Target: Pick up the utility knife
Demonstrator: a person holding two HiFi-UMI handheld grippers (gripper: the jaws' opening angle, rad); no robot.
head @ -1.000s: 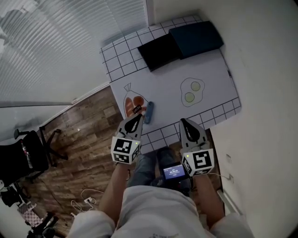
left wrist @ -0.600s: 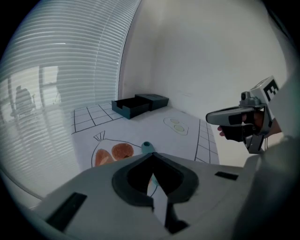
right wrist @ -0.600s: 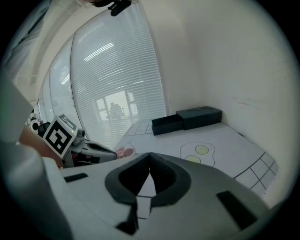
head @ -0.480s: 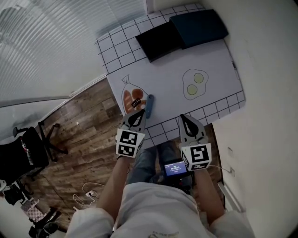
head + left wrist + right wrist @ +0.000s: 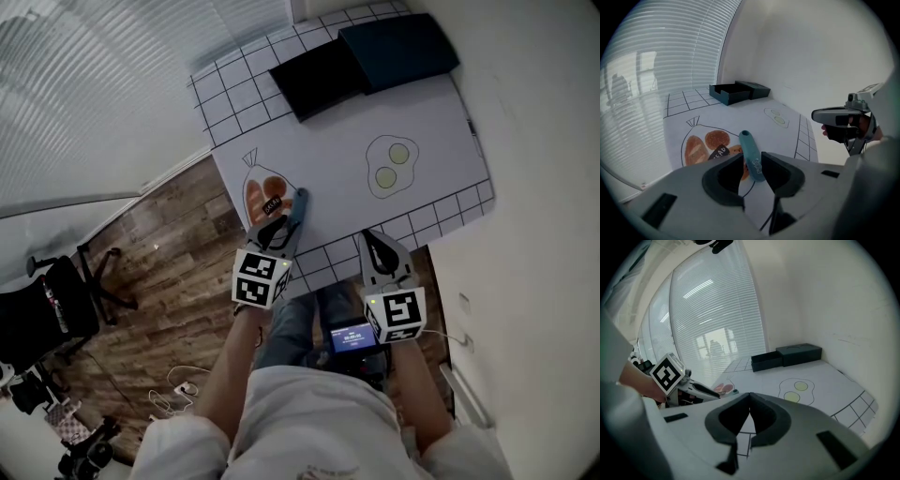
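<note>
Table mat (image 5: 412, 112): utility knife (image 5: 747, 145) end between jaws of left gripper (image 5: 752, 158), just opened wide; right gripper (image 5: 750, 395) closed.

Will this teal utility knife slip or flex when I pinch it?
The utility knife looks rigid, smooth and rounded, so it should stay stiff but might slip if pinched lightly. Long, slim and lying flat on the mat, it probably pivots if nudged at one end.
</note>
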